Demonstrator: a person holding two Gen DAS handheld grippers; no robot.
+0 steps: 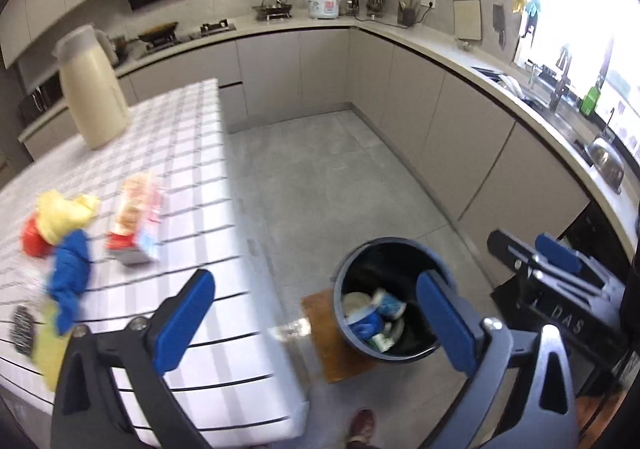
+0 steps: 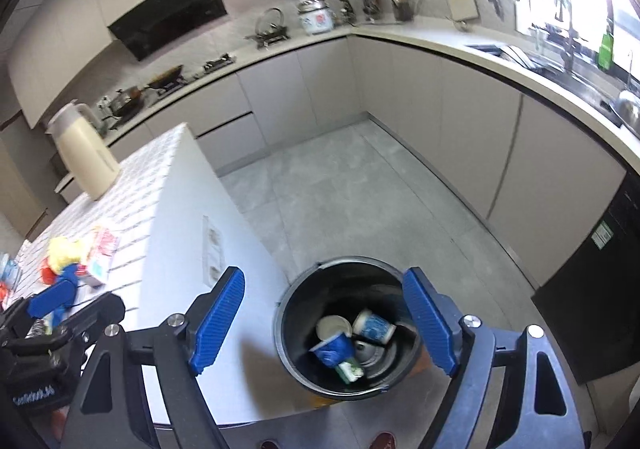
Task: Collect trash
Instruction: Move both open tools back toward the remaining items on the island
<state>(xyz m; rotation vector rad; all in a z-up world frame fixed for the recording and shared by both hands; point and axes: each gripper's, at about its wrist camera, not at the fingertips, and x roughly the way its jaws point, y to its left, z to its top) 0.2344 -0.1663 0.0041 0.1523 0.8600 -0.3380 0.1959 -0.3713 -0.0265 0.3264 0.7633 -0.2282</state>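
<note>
With both tools spread wide and empty, left tool (image 1: 316, 323) and right tool (image 2: 324, 321) above the round black plastic bin (image 2: 294, 345), remaining soft, light crumpled yellow-and-blue wrappers (image 1: 66, 225) lie on the checked table (image 1: 192, 153); pinch at bunched middle.

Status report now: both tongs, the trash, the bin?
Left tongs open, empty. Right tongs open, empty, above bin. Cups already inside bin. Wrappers remain on table. Nothing blocking.
</note>
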